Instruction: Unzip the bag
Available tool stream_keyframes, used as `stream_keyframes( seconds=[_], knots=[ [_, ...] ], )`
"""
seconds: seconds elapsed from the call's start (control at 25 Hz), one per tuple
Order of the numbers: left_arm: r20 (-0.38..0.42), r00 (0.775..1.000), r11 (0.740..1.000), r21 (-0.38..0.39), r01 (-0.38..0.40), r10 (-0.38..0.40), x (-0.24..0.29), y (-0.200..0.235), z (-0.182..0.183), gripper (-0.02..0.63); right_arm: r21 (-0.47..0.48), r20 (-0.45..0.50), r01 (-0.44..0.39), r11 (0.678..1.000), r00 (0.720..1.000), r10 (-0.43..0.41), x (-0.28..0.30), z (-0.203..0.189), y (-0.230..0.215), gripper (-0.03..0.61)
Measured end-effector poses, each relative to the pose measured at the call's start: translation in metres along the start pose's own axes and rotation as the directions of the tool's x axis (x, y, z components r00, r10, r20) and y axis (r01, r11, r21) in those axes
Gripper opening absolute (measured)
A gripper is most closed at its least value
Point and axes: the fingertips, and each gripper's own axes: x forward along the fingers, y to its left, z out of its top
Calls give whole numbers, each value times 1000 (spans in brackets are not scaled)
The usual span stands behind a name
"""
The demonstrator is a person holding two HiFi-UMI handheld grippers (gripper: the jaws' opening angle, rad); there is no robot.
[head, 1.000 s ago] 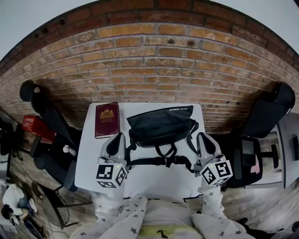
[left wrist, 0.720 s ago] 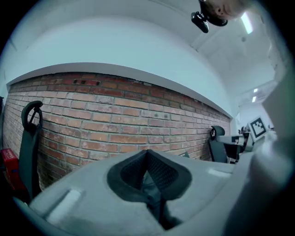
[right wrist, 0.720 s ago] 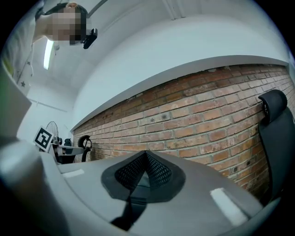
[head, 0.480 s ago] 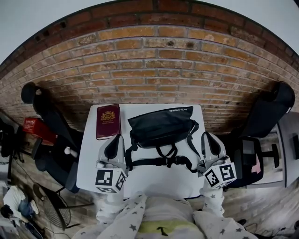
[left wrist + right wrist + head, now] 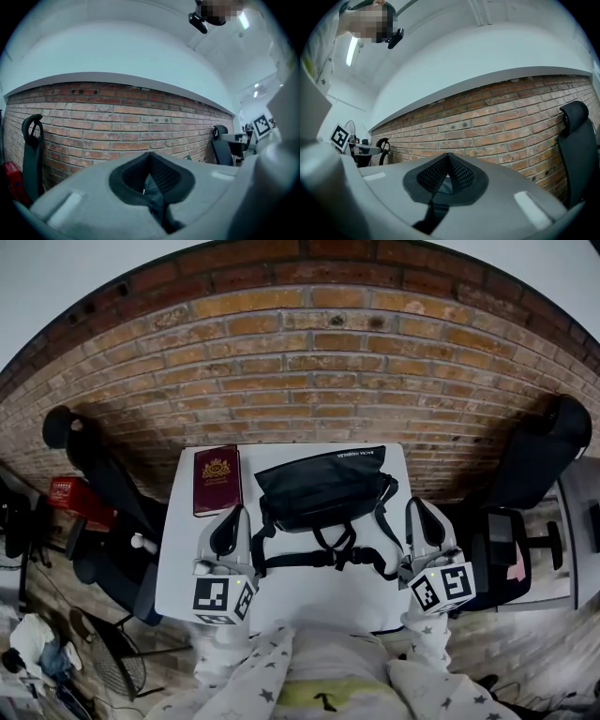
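Note:
A black bag (image 5: 323, 486) lies on the white table (image 5: 309, 596) against the brick wall, its straps (image 5: 319, 559) trailing toward me. In the head view my left gripper (image 5: 228, 524) is held at the bag's left front corner and my right gripper (image 5: 419, 521) at its right front side; both stand apart from the bag. In each gripper view the jaws point up at the wall, with the pads (image 5: 150, 171) of the left gripper (image 5: 150, 164) and the pads (image 5: 447, 171) of the right gripper (image 5: 447, 165) closed together, nothing between them.
A dark red booklet (image 5: 217, 480) lies on the table's left side beside the bag. Black office chairs (image 5: 539, 465) stand at the right and another chair (image 5: 80, 451) at the left. A red box (image 5: 66, 491) sits further left.
Both grippers have drawn slightly back toward me and a little outward; the bag and booklet have not moved.

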Motion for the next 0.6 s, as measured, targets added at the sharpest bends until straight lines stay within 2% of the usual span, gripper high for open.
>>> stream_keyframes(
  seconds=[0.6],
  knots=[
    [-21, 999, 999, 22, -31, 31, -5, 7, -4, -2, -55, -20, 18, 998, 1000, -19, -4, -1, 1, 7]
  ],
)
